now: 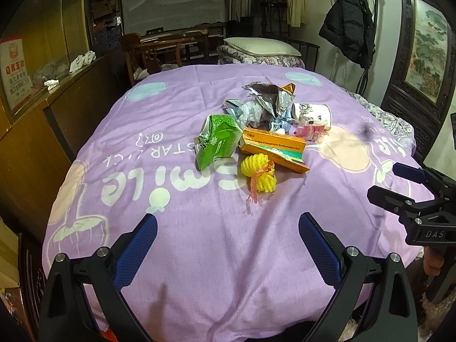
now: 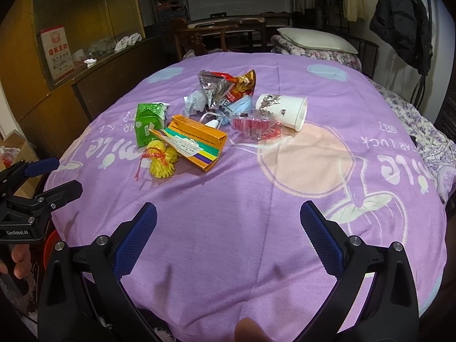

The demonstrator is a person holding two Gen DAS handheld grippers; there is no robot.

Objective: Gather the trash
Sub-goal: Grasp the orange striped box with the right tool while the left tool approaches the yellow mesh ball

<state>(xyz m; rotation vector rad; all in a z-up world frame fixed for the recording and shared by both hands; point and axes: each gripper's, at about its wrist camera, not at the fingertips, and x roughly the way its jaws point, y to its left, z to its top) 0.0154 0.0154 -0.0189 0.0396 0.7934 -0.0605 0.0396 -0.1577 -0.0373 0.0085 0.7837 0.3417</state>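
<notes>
A heap of trash lies mid-table on the purple cloth [image 1: 199, 242]: a green carton [image 1: 217, 139] [image 2: 148, 122], an orange box [image 1: 273, 146] [image 2: 199, 142], a yellow foam net [image 1: 258, 175] [image 2: 162, 161], a crumpled foil bag [image 1: 269, 97] [image 2: 225, 85], a tipped paper cup [image 1: 313, 115] [image 2: 285, 111], a red clear wrapper [image 2: 253, 125] and a blue mask [image 2: 242, 105]. My left gripper [image 1: 228, 228] [image 2: 57, 176] hangs open near the table's front edge, short of the heap. My right gripper [image 2: 228, 216] [image 1: 384, 179] is open too, with nothing between its fingers.
A wooden cabinet [image 1: 42, 99] stands along the left. A chair [image 1: 159, 54] and a bed with a pillow [image 1: 265, 47] sit behind the table. A dark coat [image 1: 350, 34] hangs at the back right. A cardboard box [image 2: 14, 148] lies left of the table.
</notes>
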